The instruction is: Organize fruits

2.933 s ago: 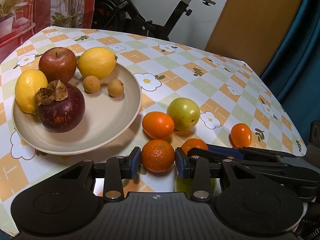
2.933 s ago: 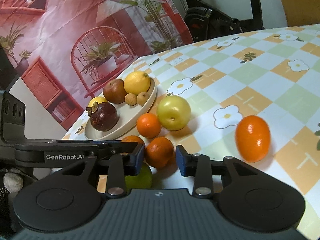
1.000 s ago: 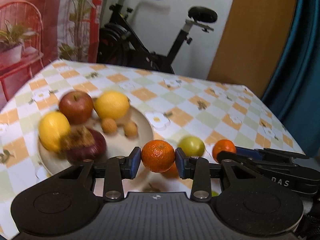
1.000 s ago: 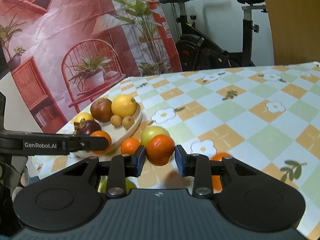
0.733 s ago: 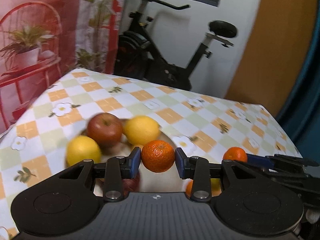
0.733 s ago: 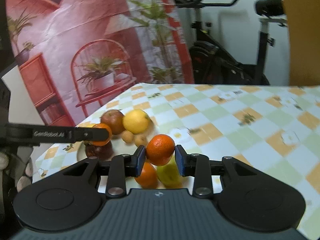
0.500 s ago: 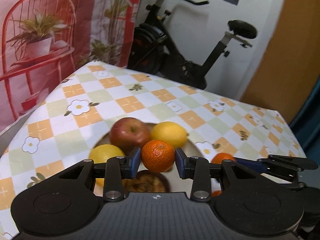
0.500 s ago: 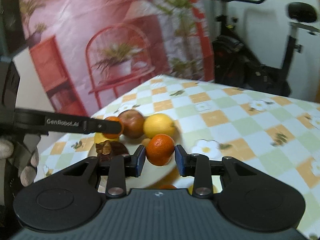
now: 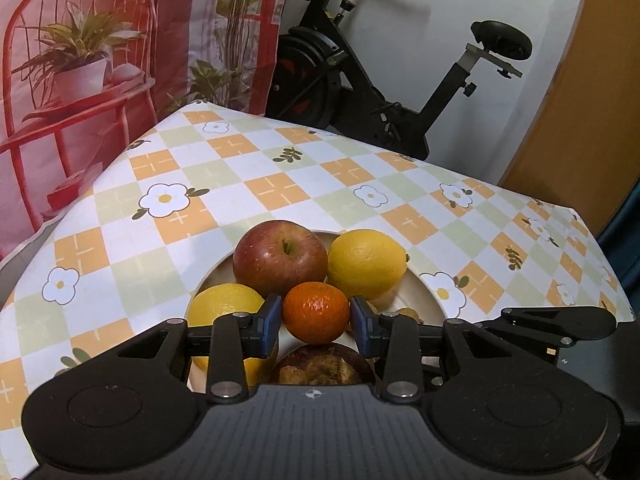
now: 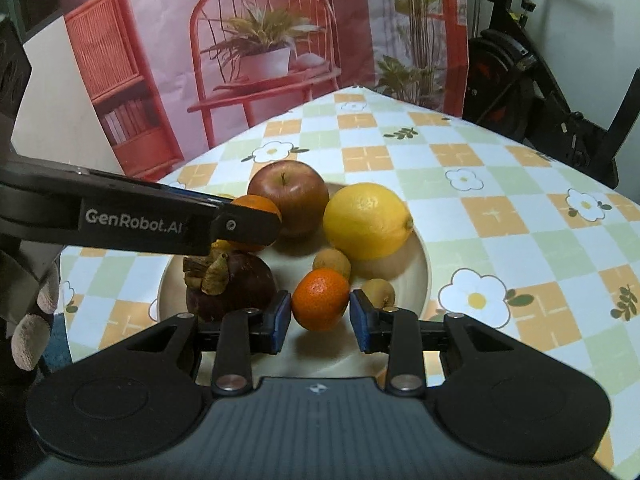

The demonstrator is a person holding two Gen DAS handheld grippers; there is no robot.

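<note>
Both tangerines, left [image 9: 315, 312] and right [image 10: 320, 299], now above plate [image 10: 420, 276], jaws clamped, bare rim rightward.

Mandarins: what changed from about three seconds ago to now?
Both were taken off the tablecloth. The left gripper closed on one mandarin, the right gripper on the other mandarin, and both carried them over the plate. Neither is released yet. The apple, lemon and mangosteen stayed put on the plate.

Exercise bike [image 9: 384, 92] behind checked tablecloth [image 9: 280, 184], red backdrop [image 10: 240, 40]
</note>
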